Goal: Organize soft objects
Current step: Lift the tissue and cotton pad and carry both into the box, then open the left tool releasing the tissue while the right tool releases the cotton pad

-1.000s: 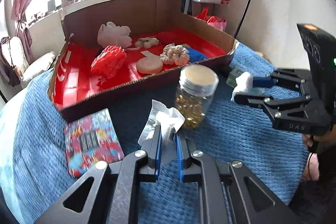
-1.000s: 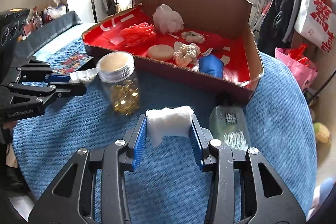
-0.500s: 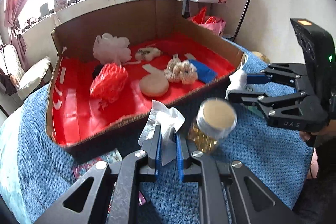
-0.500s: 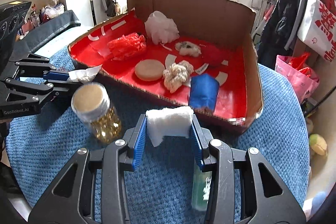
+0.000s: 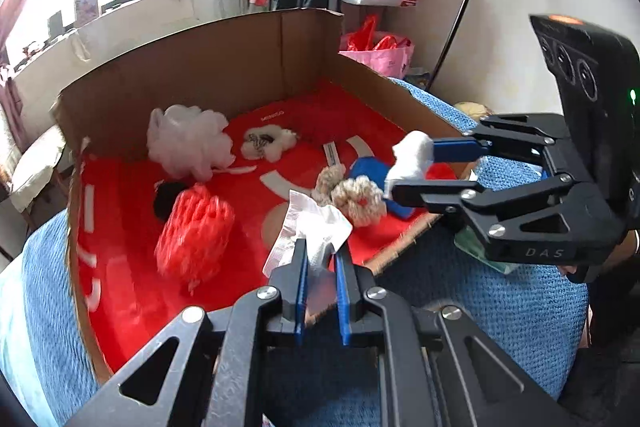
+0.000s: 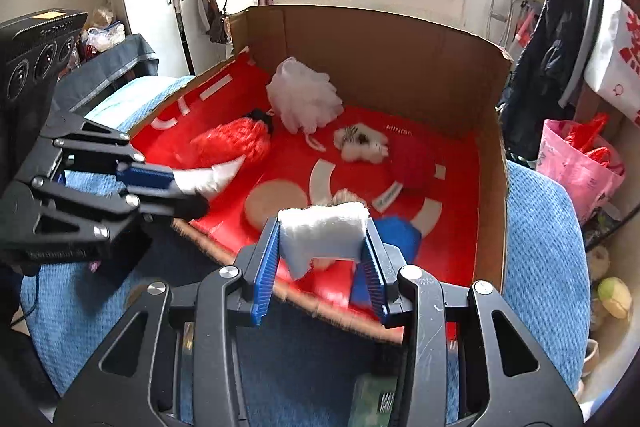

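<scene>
Both tools, left [image 5: 320, 259] and right [image 6: 322, 239], have advanced, apparently over the box [image 6: 490, 163] rim.

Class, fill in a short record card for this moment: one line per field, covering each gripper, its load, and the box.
left gripper: shut on crumpled tissue
right gripper: shut on white cotton pad
position: both near the box's front edge
cardboard box: red-lined, open
box contents: white mesh pouf, red mesh sponge, blue cloth

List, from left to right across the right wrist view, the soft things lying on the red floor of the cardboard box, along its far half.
Red mesh sponge → white bath pouf → small white plush toy → dark red soft ball.
</scene>
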Available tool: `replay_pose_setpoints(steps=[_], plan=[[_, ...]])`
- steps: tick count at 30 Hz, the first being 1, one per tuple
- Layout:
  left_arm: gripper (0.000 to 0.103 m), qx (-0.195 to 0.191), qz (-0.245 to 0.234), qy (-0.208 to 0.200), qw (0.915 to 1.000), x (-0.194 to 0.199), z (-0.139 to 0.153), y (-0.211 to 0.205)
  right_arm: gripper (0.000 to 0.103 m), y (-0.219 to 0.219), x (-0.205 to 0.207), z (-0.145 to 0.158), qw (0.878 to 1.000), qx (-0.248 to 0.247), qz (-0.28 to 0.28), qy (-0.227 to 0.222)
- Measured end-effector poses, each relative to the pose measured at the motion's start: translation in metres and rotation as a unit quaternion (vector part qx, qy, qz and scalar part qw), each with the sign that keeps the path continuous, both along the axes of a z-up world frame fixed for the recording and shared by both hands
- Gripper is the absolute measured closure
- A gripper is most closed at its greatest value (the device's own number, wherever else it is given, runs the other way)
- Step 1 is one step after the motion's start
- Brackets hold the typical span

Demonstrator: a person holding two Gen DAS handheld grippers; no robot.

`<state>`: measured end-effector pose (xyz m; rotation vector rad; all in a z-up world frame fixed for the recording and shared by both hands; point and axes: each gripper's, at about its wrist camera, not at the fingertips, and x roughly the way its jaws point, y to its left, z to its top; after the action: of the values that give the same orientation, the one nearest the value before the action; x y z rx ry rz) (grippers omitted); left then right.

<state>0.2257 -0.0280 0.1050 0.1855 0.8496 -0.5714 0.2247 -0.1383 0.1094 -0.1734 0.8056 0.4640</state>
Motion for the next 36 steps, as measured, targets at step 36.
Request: replay_pose_setpoints(steps=[36], plan=[[0.087,0.09,-0.008,0.062,0.994,0.129,-0.048,-0.042,0.064,0.014,0.151,-0.051,0.98,-0.004,-0.03,0.198]])
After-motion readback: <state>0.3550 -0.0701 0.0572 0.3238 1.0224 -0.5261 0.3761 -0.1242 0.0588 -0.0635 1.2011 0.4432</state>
